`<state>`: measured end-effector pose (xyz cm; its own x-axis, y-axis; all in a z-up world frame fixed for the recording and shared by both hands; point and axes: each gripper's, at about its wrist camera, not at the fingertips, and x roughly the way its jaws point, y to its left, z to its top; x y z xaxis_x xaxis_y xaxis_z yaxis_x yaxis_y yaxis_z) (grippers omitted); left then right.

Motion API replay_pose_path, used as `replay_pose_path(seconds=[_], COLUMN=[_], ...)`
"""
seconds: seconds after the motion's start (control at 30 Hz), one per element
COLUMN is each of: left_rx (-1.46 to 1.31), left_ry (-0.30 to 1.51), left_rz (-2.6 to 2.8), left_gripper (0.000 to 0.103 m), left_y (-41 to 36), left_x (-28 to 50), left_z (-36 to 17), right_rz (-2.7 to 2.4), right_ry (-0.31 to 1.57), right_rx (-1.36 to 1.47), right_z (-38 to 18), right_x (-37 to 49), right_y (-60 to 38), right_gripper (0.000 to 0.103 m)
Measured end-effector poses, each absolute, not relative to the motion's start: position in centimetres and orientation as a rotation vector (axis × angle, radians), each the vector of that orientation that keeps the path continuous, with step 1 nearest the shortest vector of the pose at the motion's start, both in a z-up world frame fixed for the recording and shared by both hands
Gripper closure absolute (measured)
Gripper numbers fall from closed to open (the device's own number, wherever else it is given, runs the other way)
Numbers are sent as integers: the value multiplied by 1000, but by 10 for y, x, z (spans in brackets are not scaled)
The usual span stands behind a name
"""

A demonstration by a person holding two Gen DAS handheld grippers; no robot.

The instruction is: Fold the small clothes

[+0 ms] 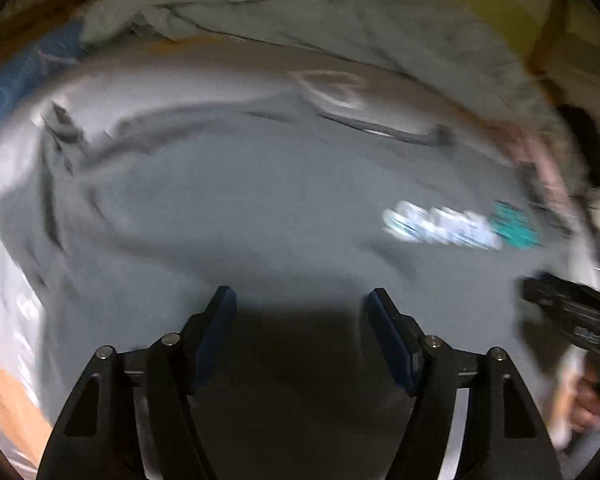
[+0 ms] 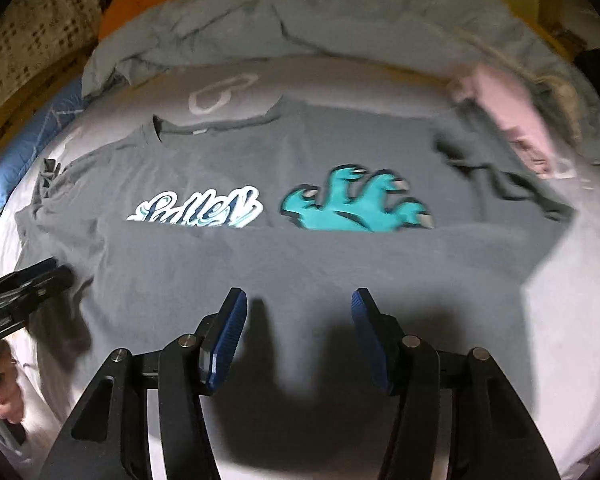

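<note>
No legible text on T-shirt (image 2: 300, 264)

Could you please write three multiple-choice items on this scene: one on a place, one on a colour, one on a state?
1. Where does the pink cloth lie?
A. at the T-shirt's far right
B. on the lettering
C. between the right claw's pads

2. What colour is the clawed-hand print?
A. orange
B. teal
C. yellow

3. How does the right claw stand?
A. shut on the collar
B. shut on a sleeve
C. open, nothing between the pads

Key: A, the pink cloth sits by the shirt's right sleeve; B, the print is teal beside the white lettering; C, both blue pads stand apart over the shirt.
</note>
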<state>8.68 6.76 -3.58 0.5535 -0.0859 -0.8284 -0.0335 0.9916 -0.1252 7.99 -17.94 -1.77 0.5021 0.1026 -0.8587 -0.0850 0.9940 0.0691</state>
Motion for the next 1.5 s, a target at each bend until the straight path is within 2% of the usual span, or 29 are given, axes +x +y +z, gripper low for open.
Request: replay_pose_path(seconds=[0.17, 0.4, 0.57, 0.7, 0.77, 0.83, 0.97, 1.03, 1.27, 1.33, 1.5], left_rx=[-96, -142, -116, -9, -42, -117, -115, -108, -150, -197, -226], left_ry=[954, 865, 940, 930, 939, 961, 953, 939, 734, 669, 802], left_rz=[102, 122, 60, 110, 128, 145, 156, 155, -63, -137, -191], left_gripper=[39, 40, 39, 39, 39, 33, 34, 41, 41, 46, 60], left_y=[89, 117, 118, 113, 119, 131, 135, 131, 94, 86, 62], left_x=[84, 38, 15, -6, -16, -22, -34, -37, -37, -26, 2], left_z=[-35, -14, -25, -37, -40, -46, -47, -39, 17, 22, -9], right_rz=[-80, -145, 15, 27, 26, 17, -8, -3, 79, 106, 174], right_ry=[1015, 954, 946, 1012, 992, 988, 992, 983, 829, 815, 810], right_rx=[18, 28, 3, -74, -63, -34, -9, -20, -4, 17, 74], right_z=[-27, -10, 1, -25, -31, -32, -31, -30, 8, 8, -15], right_x=[103, 69, 32, 13, 1, -7, -20, -28, -35, -32, -28], right_y=[-202, -245, -243, -235, -241, -247, -256, -255, -233, -218, -179], right_gripper=[47, 47, 47, 47, 47, 47, 47, 47, 47, 47, 47])
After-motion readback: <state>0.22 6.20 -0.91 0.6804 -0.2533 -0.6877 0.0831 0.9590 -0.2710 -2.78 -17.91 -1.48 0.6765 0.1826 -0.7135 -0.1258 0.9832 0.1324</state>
